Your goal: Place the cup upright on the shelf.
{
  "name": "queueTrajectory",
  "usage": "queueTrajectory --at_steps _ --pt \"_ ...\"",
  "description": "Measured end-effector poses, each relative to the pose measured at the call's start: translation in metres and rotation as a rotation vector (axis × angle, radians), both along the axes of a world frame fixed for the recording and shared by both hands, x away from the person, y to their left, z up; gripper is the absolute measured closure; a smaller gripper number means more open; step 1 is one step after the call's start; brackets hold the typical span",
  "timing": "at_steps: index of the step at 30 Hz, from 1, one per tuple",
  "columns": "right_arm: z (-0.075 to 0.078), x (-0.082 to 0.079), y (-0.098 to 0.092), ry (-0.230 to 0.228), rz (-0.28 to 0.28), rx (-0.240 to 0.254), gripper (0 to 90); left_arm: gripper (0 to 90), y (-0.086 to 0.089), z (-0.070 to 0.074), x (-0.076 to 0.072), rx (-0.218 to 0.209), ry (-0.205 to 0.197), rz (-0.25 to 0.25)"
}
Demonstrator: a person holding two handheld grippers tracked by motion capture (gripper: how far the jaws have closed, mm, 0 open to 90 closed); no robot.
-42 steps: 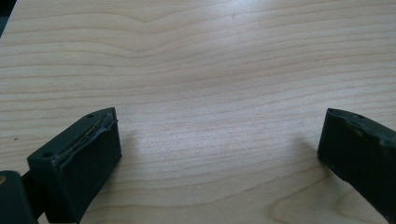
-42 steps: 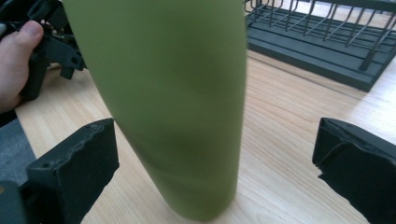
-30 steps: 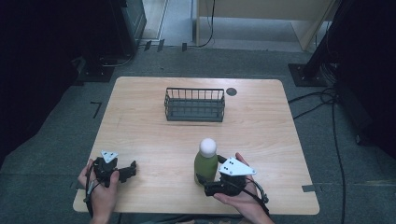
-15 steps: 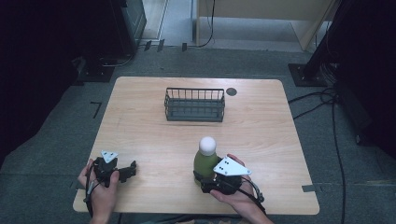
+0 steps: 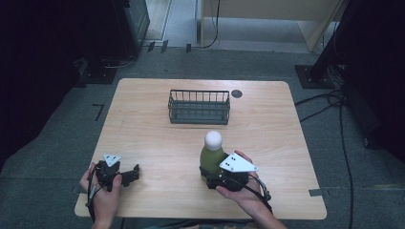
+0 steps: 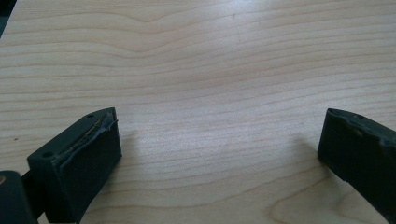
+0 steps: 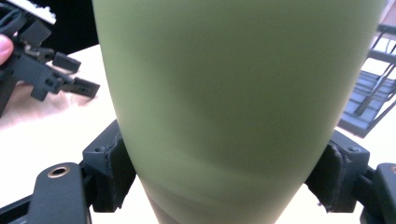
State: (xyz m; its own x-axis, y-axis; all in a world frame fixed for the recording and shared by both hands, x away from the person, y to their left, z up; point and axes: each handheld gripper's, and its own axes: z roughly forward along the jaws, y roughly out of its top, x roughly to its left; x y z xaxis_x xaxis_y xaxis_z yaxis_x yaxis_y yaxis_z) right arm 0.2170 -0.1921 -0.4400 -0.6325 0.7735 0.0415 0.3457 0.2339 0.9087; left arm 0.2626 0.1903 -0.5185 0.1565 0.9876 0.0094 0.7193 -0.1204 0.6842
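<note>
**Right tool clamps green bottle; left tool gapes over bare bench**

The right tool grips the bottle low on its body, near the front edge of the bench. In the right gripper view the olive-green bottle stands between the two black jaws, with a pad pressed to each side of it. From above, the bottle stands upright, its white rounded cap on top, and the right hand wraps the tool from behind. A grey three-cornered plate sits atop the tool, just right of the bottle.

The left tool lies at the bench's front left corner, held by the left hand. Its jaws stand wide apart in the left gripper view, with only wood grain between them. It is well apart from the bottle.

A dark wire basket sits toward the far side of the bench, beyond the bottle and apart from it. A small dark round spot lies just right of the basket's far corner.
</note>
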Motion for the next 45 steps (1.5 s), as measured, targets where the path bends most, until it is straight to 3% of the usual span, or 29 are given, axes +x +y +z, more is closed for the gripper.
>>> queueTrajectory --at_steps 30,45 --pt "0.068 0.079 -0.019 -0.067 -0.135 0.025 20.7 0.0 0.0 0.0 0.0 0.001 -0.001 -0.001" --pt "0.096 0.114 -0.02 -0.065 -0.178 0.042 20.7 0.0 0.0 0.0 0.0 0.0 -0.002 0.0"
